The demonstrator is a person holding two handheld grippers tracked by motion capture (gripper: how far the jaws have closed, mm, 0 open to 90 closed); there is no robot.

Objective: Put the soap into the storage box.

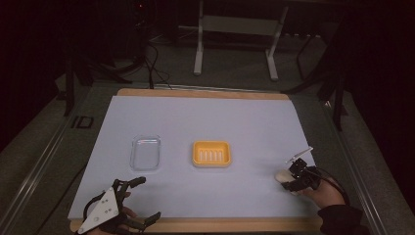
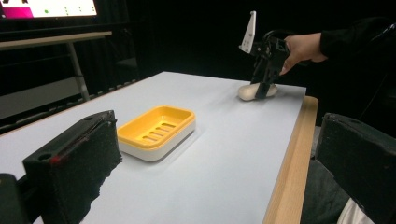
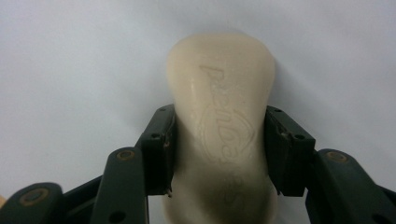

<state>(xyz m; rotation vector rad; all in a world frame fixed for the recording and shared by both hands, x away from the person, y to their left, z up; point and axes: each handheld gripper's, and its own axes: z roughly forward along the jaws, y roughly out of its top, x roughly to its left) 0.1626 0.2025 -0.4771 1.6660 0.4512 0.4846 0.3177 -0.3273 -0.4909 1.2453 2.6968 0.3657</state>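
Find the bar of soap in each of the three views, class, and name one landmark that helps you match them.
High view: soap at lower right, beside the right gripper.
Left gripper view: soap at upper right, far table corner.
Right gripper view: soap at centre, clamped.
Shared landmark: the right gripper gripping it.

The place looks like a lab or recording studio, not a home. A white sheet (image 1: 205, 122) covers a wooden board (image 1: 203, 93) that serves as the work surface, and everything around that board is dark, with black drapes to both sides. Beyond its far edge stands a metal-legged bench (image 1: 235, 29) on grey carpet, with loose cables (image 1: 154, 63) trailing nearby. Left of the board, a lit monitor (image 2: 49, 8) glows above another table.
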